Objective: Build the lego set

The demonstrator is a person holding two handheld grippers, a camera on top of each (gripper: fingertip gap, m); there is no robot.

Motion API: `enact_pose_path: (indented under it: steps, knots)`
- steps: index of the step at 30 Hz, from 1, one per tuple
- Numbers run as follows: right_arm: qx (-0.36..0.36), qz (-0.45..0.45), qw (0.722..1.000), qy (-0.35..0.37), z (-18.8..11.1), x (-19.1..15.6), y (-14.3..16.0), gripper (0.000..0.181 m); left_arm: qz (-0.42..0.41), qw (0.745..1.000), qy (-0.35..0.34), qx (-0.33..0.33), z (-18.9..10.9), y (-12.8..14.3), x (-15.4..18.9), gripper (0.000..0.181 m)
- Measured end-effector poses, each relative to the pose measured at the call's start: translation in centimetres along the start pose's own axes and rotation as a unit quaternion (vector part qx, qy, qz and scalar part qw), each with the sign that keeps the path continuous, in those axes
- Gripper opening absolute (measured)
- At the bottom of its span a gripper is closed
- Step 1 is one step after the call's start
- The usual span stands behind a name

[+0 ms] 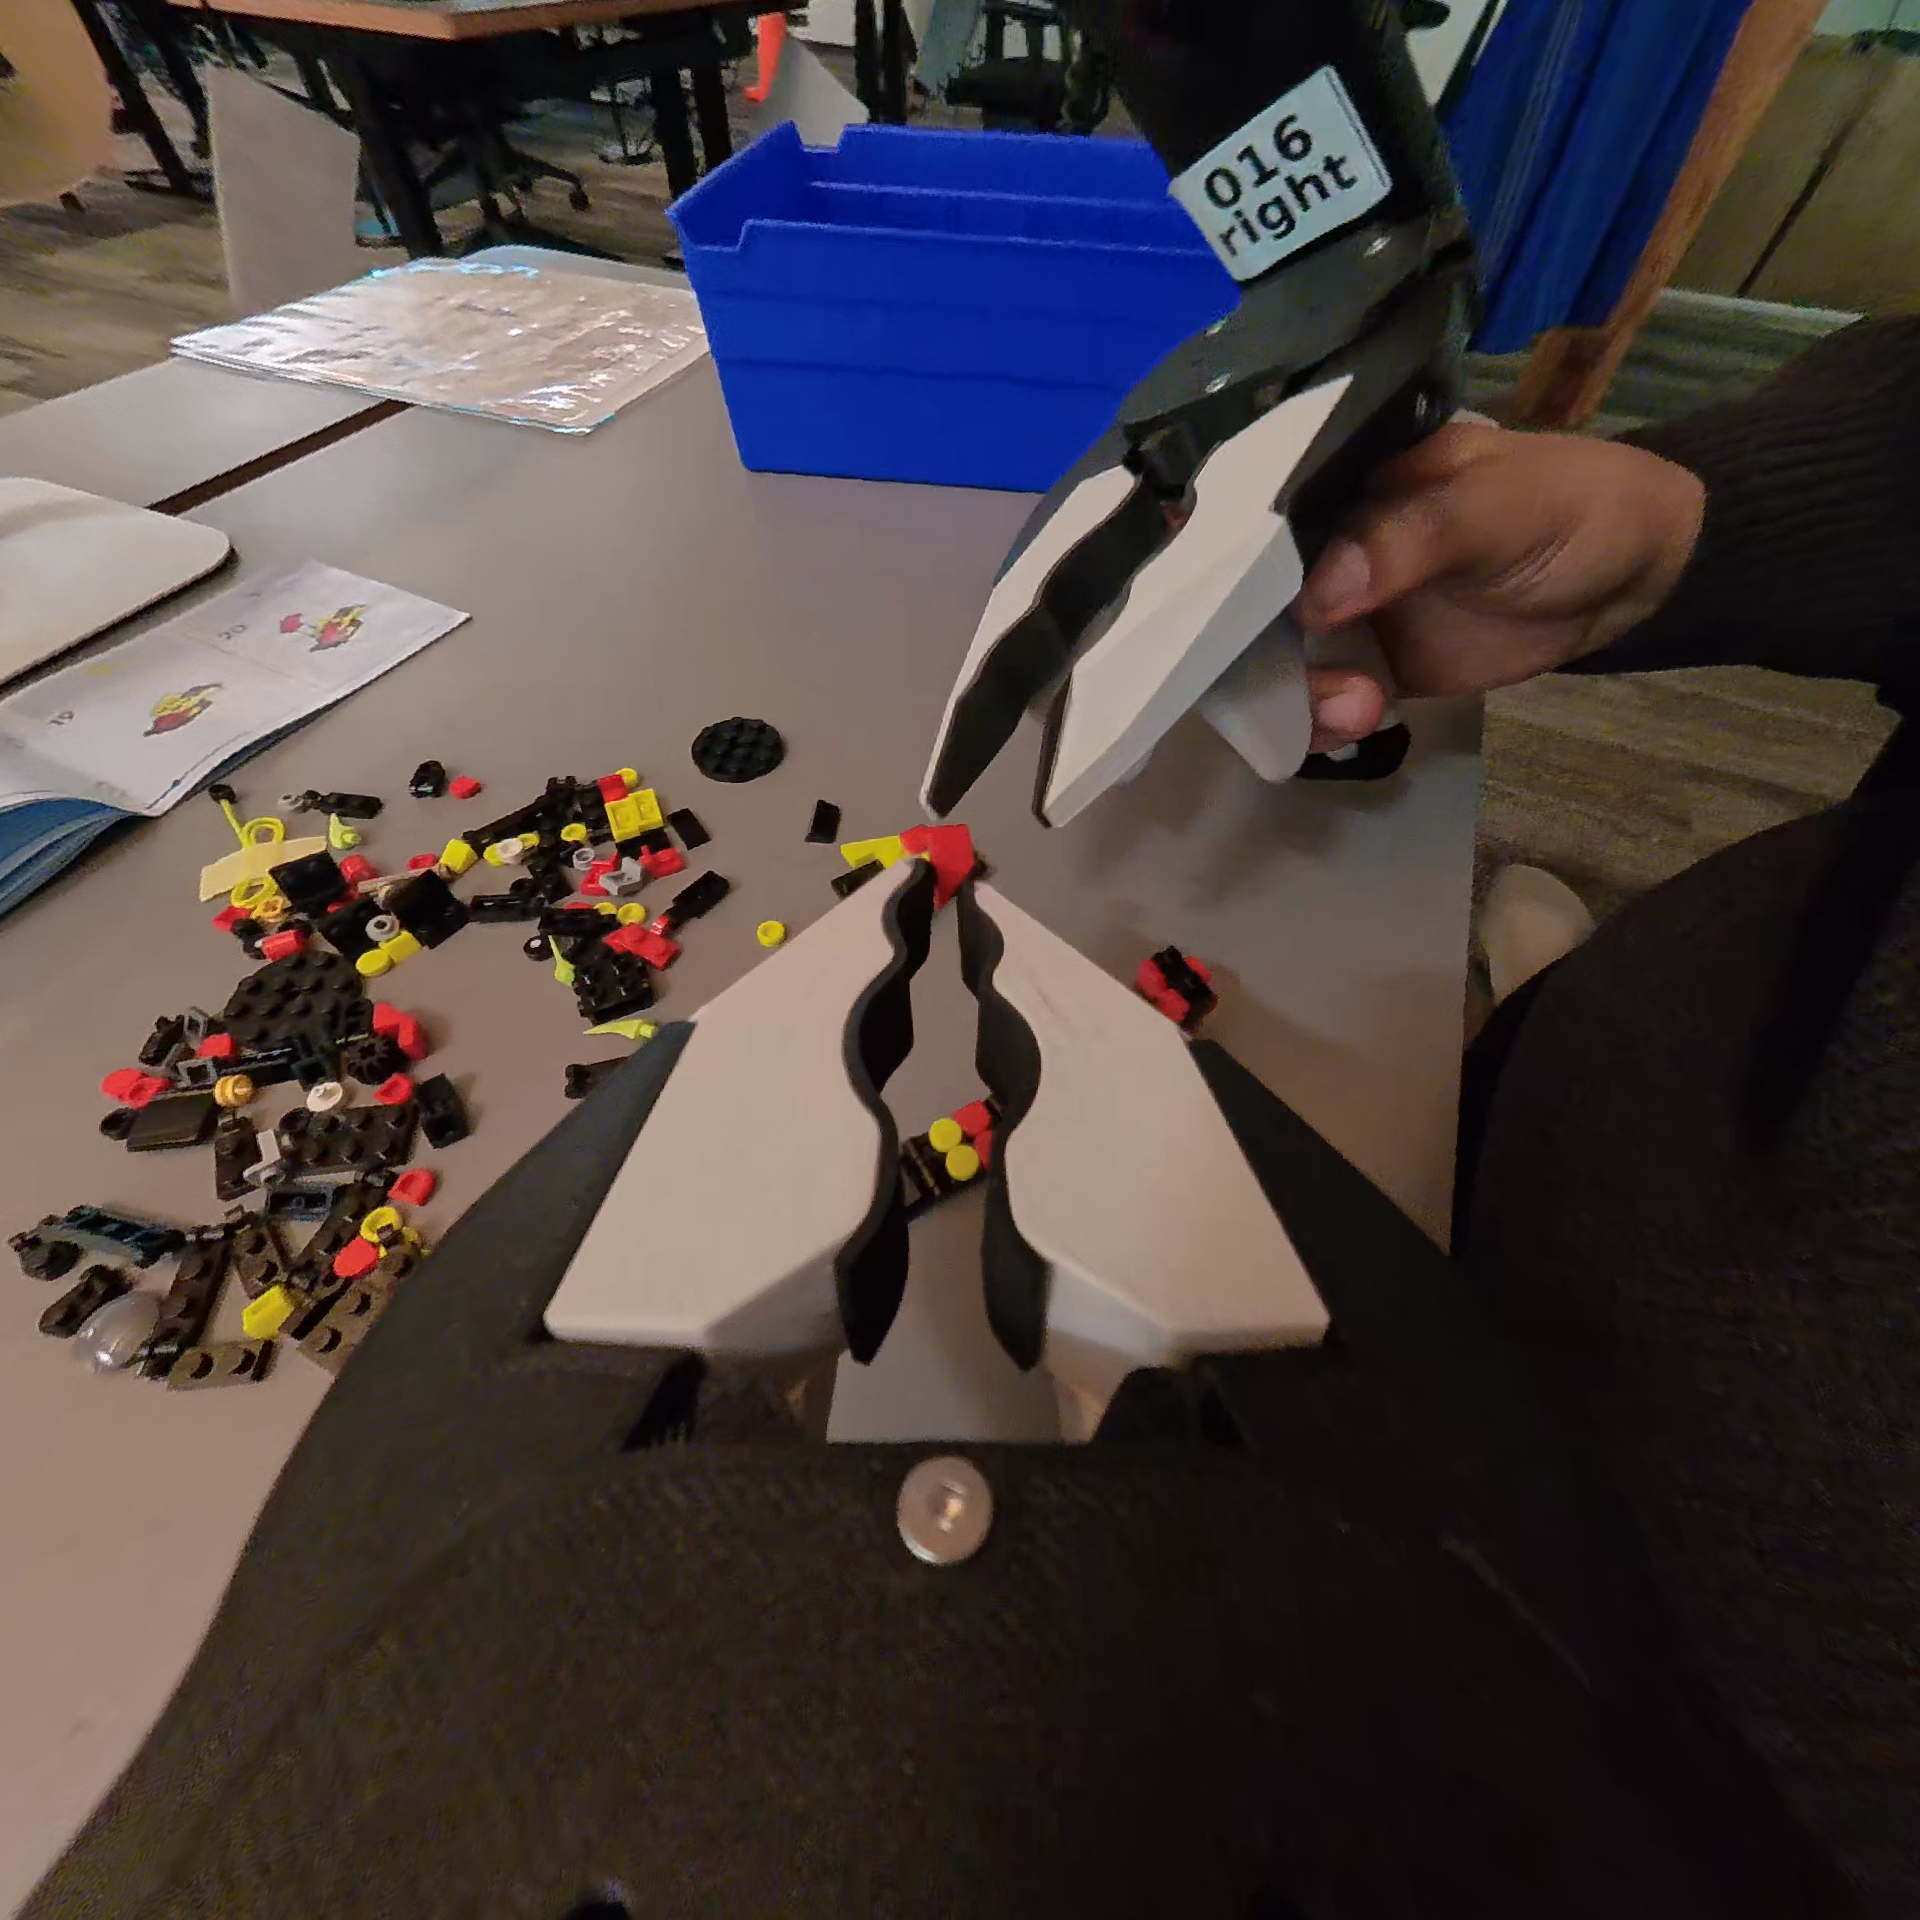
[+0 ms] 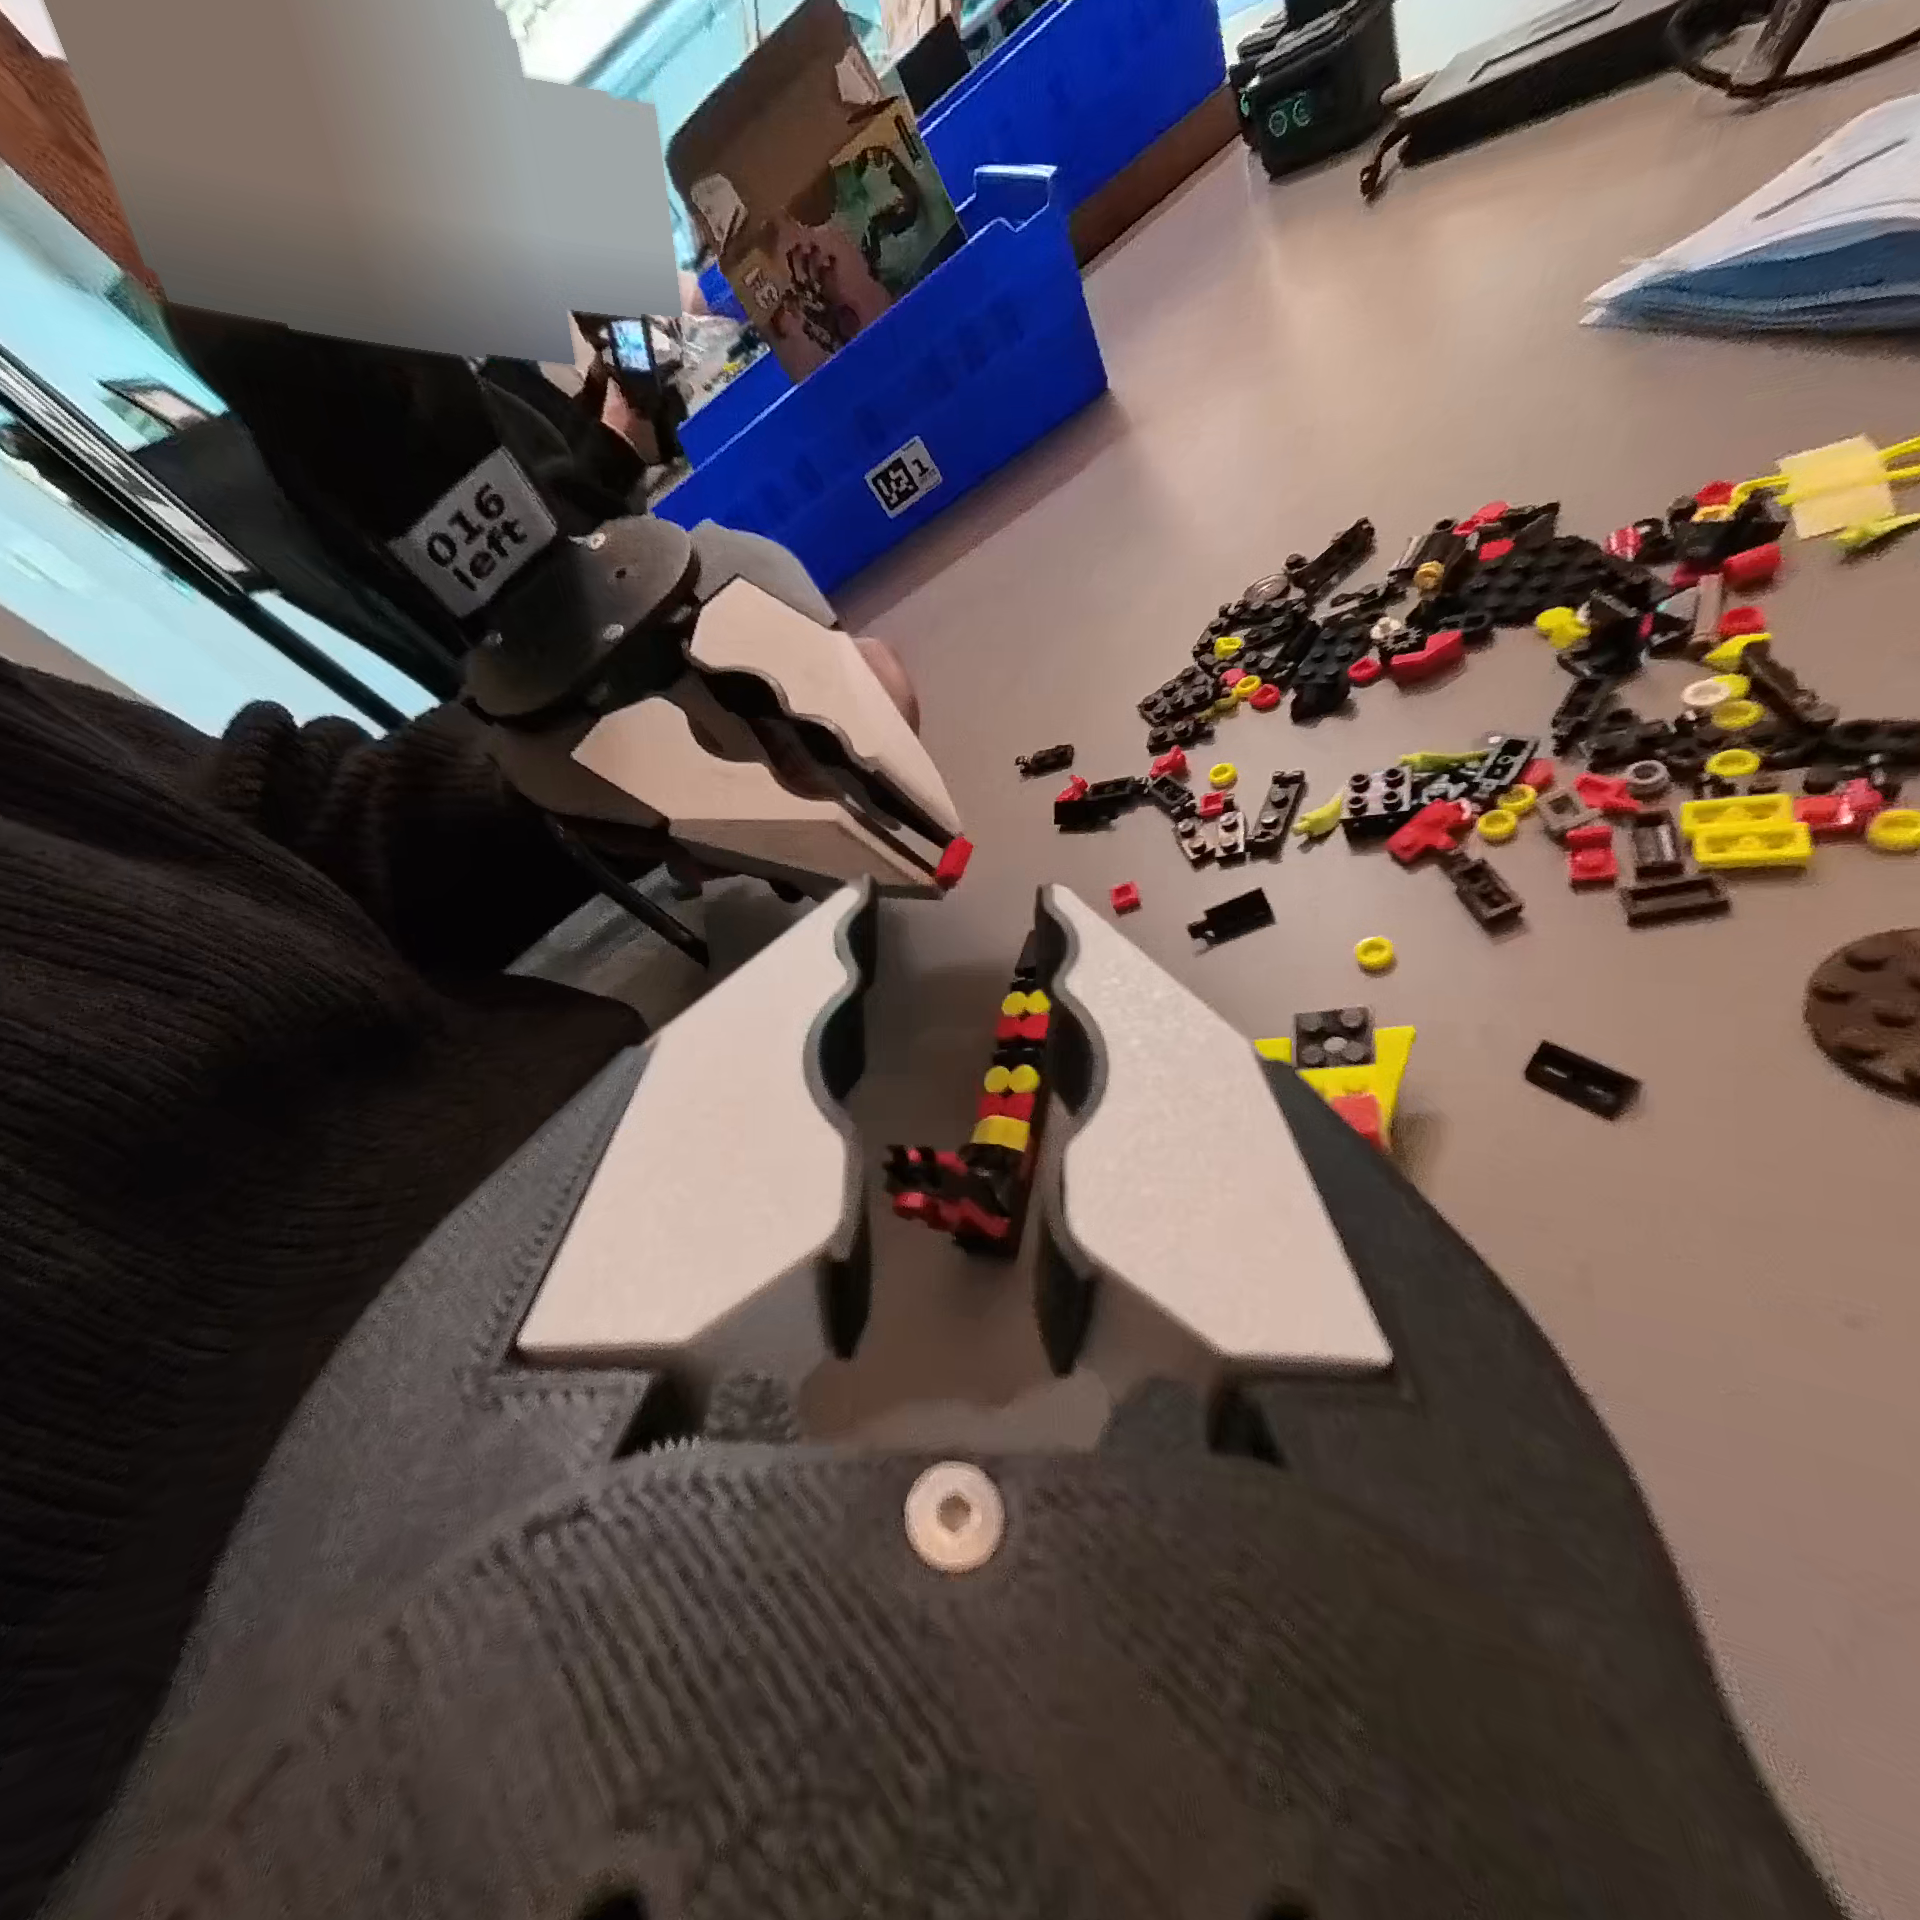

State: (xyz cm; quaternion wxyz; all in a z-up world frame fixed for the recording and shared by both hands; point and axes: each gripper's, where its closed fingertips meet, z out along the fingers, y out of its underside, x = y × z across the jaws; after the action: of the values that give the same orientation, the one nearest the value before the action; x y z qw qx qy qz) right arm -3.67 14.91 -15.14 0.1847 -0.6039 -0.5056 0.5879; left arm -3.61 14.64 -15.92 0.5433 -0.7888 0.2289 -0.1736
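Just above the grey surface (image 2: 1351,343), the left hand-held gripper (image 2: 951,862) pinches a small red piece (image 2: 954,858); the right hand-held gripper (image 2: 956,914), jaws apart, should take it squarely before pressing it onto the striped strip (image 2: 1013,1081).

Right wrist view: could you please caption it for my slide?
Left gripper pinches a red brick before the open right gripper.

Matt grey table (image 1: 582,582), glossy blue plastic bin (image 1: 914,343), shiny plastic lego pieces (image 1: 343,997), paper instruction booklet (image 1: 208,686), ribbed black printed-plastic gripper (image 2: 954,902) body
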Motion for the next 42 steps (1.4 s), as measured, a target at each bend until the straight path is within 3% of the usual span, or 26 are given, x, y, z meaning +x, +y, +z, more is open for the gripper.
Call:
enact_pose_path:
  steps: [6, 11, 15, 23, 42]
  knots:
    - [0.006, -0.001, 1.0, 0.016, -0.7, 0.8, -0.3, 0.028, -0.038, 0.994, -0.093, -0.041, -0.9, 1.8, -4.8, 0.002]
    - [0.007, 0.002, 1.0, 0.022, -0.9, 1.2, -0.3, 0.028, -0.15, 0.964, -0.197, -0.099, -3.4, 5.4, -10.8, 0.002]
    - [0.006, 0.005, 1.0, 0.02, -1.0, 1.3, -0.3, 0.028, -0.207, 0.947, -0.222, -0.105, -5.1, 6.8, -13.1, 0.002]
    - [0.009, 0.017, 1.0, 0.022, -1.3, 1.9, -0.4, 0.028, -0.217, 0.941, -0.218, -0.143, -4.8, 8.6, -13.1, 0.002]
    - [0.01, 0.026, 0.999, 0.025, -1.6, 2.4, -0.4, 0.028, -0.232, 0.94, -0.203, -0.146, -4.5, 8.9, -12.7, 0.004]
